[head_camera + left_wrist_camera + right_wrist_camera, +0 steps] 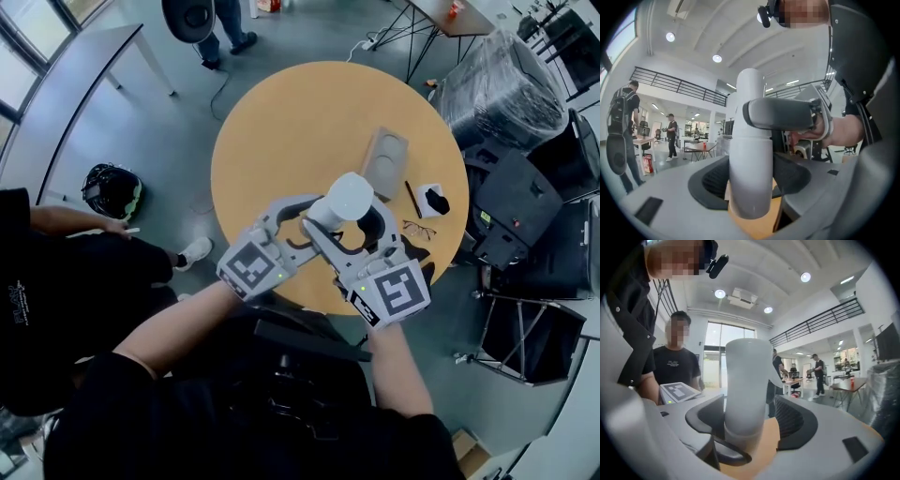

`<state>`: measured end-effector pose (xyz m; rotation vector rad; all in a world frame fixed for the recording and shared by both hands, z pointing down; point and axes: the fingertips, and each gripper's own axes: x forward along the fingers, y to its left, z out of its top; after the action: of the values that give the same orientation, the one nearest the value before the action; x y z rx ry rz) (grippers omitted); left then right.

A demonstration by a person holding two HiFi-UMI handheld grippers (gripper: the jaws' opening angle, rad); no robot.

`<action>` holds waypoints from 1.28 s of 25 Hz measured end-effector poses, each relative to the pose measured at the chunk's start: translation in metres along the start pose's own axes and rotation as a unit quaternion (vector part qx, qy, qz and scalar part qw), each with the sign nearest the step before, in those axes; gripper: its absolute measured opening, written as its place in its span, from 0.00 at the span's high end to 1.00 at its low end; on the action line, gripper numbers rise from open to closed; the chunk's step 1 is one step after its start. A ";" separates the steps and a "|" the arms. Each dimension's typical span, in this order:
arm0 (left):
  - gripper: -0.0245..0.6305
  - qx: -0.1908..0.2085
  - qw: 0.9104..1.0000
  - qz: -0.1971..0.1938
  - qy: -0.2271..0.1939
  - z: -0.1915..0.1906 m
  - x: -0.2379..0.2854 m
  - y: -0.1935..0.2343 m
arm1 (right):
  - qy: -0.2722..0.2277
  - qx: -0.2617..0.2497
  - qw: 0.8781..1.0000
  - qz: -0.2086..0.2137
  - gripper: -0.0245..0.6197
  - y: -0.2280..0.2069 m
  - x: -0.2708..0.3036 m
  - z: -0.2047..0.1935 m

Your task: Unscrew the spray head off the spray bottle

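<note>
A white spray bottle (349, 199) stands upright near the front edge of the round wooden table (281, 131). My left gripper (317, 227) reaches in from the left and is shut on the bottle's lower body (750, 168), with both black pads against it. My right gripper (349, 219) comes in from the right, higher up. Its jaws stand around the bottle's upper part (745, 380), and a gap shows beside the right-hand pad (794, 420), so it is open. In the left gripper view one of the right gripper's grey fingers (780, 115) crosses in front of the bottle near its top.
A flat brown tray (384, 161), a pen (412, 199), a pair of glasses (419, 228) and a white card with a black object (433, 200) lie on the table's right side. A seated person (56, 272) is at the left. Chairs and a wrapped bundle (497, 89) stand to the right.
</note>
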<state>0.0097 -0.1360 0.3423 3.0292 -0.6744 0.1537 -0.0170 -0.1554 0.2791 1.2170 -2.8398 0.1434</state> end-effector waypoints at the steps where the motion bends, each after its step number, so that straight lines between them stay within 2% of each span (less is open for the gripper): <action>1: 0.49 -0.002 1.000 0.016 0.001 -0.003 0.002 0.004 | -0.005 0.001 1.000 -0.029 0.42 -0.007 -0.003 -0.001; 3: 0.49 -0.010 0.999 0.043 0.003 -0.008 0.008 0.010 | -0.023 0.006 0.997 -0.068 0.42 -0.014 -0.008 0.001; 5: 0.49 -0.022 0.998 0.058 -0.002 -0.011 0.014 0.012 | -0.040 0.009 0.996 -0.082 0.43 -0.015 -0.008 0.006; 9: 0.49 -0.013 0.998 0.067 -0.005 -0.014 0.024 0.007 | -0.043 -0.013 0.993 -0.113 0.47 -0.025 -0.006 0.005; 10: 0.49 -0.011 0.998 0.064 -0.006 -0.015 0.026 0.005 | -0.043 -0.017 0.992 -0.115 0.53 -0.027 -0.007 0.004; 11: 0.50 -0.014 0.998 0.057 -0.009 -0.016 0.028 0.004 | -0.044 -0.018 0.993 -0.110 0.56 -0.028 -0.007 0.004; 14: 0.50 -0.026 0.999 0.012 -0.023 -0.016 0.029 -0.003 | -0.048 -0.011 0.998 -0.050 0.58 -0.021 -0.008 0.004; 17: 0.50 -0.026 0.997 -0.063 -0.036 -0.009 0.022 -0.014 | -0.056 0.009 0.997 0.053 0.59 -0.008 -0.015 0.008; 19: 0.50 -0.015 0.990 -0.133 -0.038 -0.004 0.014 -0.026 | -0.062 0.021 0.988 0.140 0.59 0.005 -0.023 0.013; 21: 0.50 -0.005 0.980 -0.197 -0.034 -0.001 0.005 -0.041 | -0.061 0.026 0.974 0.216 0.59 0.019 -0.033 0.016; 23: 0.50 -0.004 0.974 -0.224 -0.028 0.000 -0.001 -0.048 | -0.061 0.024 0.968 0.241 0.59 0.026 -0.038 0.019; 25: 0.50 -0.010 0.978 -0.207 -0.026 0.003 -0.001 -0.042 | -0.070 0.014 0.976 0.206 0.55 0.020 -0.035 0.022; 28: 0.50 -0.011 0.987 -0.156 -0.030 0.009 0.004 -0.027 | -0.077 0.004 0.989 0.123 0.38 0.006 -0.031 0.022; 32: 0.50 0.004 0.997 -0.073 -0.020 0.008 0.011 -0.016 | -0.084 0.008 0.996 -0.001 0.37 -0.010 -0.032 0.023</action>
<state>0.0276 -0.1264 0.3353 3.0818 -0.4535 0.0925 0.0123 -0.1416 0.2538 1.2936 -2.9854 0.0670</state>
